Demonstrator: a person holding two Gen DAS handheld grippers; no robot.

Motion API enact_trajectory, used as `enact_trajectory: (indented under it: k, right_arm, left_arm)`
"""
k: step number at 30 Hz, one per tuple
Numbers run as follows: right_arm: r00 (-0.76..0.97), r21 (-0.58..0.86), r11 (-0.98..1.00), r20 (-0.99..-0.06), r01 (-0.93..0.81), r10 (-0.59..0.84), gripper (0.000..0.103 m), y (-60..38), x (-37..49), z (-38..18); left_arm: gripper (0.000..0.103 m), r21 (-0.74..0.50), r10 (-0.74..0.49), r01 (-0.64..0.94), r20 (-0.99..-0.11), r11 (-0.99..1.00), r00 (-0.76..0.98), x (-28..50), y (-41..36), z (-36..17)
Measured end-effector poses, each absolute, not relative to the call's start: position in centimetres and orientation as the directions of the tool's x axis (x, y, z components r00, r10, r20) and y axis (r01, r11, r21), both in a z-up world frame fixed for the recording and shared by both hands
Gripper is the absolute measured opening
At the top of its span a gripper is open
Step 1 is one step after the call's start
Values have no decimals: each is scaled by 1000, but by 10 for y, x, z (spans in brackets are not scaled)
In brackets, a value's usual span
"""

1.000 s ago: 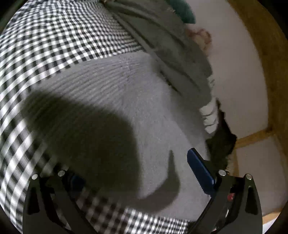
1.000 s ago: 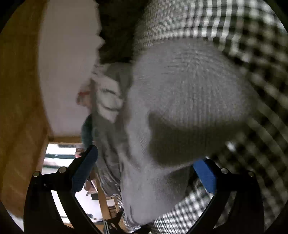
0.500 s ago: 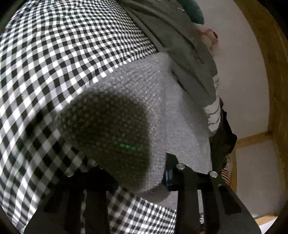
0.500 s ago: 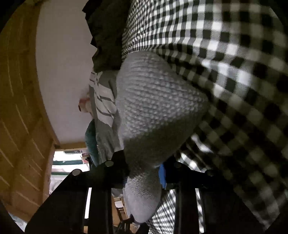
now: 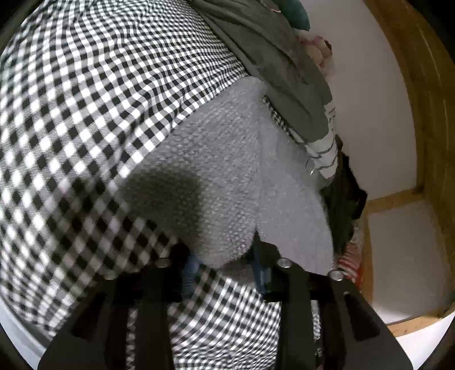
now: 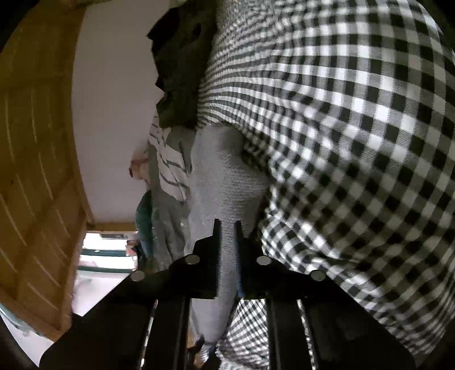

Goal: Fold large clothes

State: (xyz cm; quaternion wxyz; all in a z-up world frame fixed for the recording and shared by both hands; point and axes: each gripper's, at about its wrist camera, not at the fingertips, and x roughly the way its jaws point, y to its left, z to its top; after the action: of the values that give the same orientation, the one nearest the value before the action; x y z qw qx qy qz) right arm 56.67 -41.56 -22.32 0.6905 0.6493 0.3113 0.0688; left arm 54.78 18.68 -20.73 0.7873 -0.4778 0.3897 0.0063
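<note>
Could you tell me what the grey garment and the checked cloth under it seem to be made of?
The grey garment looks like a soft, matte, chunky knit, possibly wool or acrylic: a bumpy stitch texture shows. The checked cloth looks like thin woven fabric, probably cotton, matte, with a fine twill weave visible in the right wrist view.

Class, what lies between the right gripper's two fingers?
In the right wrist view, a fold of the grey knit garment lies pinched in the right gripper, beside the checked cloth.

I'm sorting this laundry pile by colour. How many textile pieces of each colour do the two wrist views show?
Light grey knit garment: 1
Black-and-white checked cloth: 1
Dark grey garment: 1
White striped garment: 1
Black garment: 1
Teal item: 1
Total: 6
</note>
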Motion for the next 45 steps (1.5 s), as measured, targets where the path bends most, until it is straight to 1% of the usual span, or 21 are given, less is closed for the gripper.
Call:
enact_trajectory:
  k: [1,3,5,9,15,18,22,24,25,26,27,29,31,32,35,38,40,41,42,43,45]
  right_arm:
    - [792,939,151,-342,309,506,69,-416,566,-223]
    - [808,948,142,-317,285,497,90,-411,561,-221]
    - [782,941,164,-337,296,525,90,-400,560,-224]
    - [755,946,101,-309,309,578,90,-376,589,-242]
    - [776,967,57,-235,250,586,91,-369,644,-235]
    - [769,935,68,-326,348,550,87,-367,646,-245]
    - [775,937,121,-339,327,534,101,-355,658,-235]
    - [777,935,138,-348,326,525,100,-353,670,-231]
    - [783,941,123,-333,317,525,100,-353,673,-231]
    - [789,948,109,-311,300,530,100,-353,677,-231]
    - [790,952,101,-298,290,537,99,-354,678,-231]
    - [776,956,120,-287,266,562,86,-353,679,-230]
    - [752,940,166,-338,298,566,41,-354,675,-231]
    - [748,937,167,-346,307,566,37,-355,673,-235]
    - [747,955,121,-289,272,599,37,-356,670,-245]
    - [733,951,148,-303,270,609,43,-355,676,-241]
    - [747,963,80,-250,257,616,89,-355,689,-245]
    - [753,969,59,-226,241,619,98,-354,696,-243]
    - [752,968,59,-228,245,619,101,-353,704,-238]
    - [735,948,98,-299,304,609,101,-350,715,-234]
    - [738,936,121,-336,330,585,101,-346,725,-232]
  left_arm:
    - [49,-753,-363,-382,-614,536,700,550,186,-209]
    - [83,-780,-364,-363,-578,511,730,550,182,-213]
    - [89,-794,-360,-352,-557,495,749,553,175,-216]
    - [97,-800,-346,-352,-545,485,764,554,164,-215]
    - [97,-802,-367,-350,-549,484,751,579,154,-213]
    - [97,-782,-334,-396,-581,481,742,595,155,-214]
    - [97,-741,-294,-439,-628,509,720,603,154,-214]
    - [97,-734,-290,-451,-639,509,713,606,157,-215]
    - [97,-747,-296,-448,-627,491,720,606,160,-214]
    - [80,-762,-295,-451,-613,464,733,603,166,-215]
    - [50,-756,-285,-476,-626,449,726,600,172,-217]
    - [42,-789,-322,-476,-600,388,732,595,184,-227]
    - [40,-805,-359,-442,-578,395,733,592,189,-231]
    - [39,-809,-367,-428,-571,403,735,591,189,-230]
    - [32,-829,-381,-408,-544,383,748,588,190,-232]
    - [27,-828,-376,-379,-534,413,758,586,187,-224]
    - [27,-829,-378,-368,-529,421,759,590,184,-219]
    - [27,-830,-382,-369,-529,417,758,591,185,-219]
    - [27,-829,-384,-374,-533,416,754,592,185,-220]
    - [27,-825,-386,-385,-542,414,746,594,186,-222]
    - [27,-829,-394,-393,-541,398,743,599,189,-225]
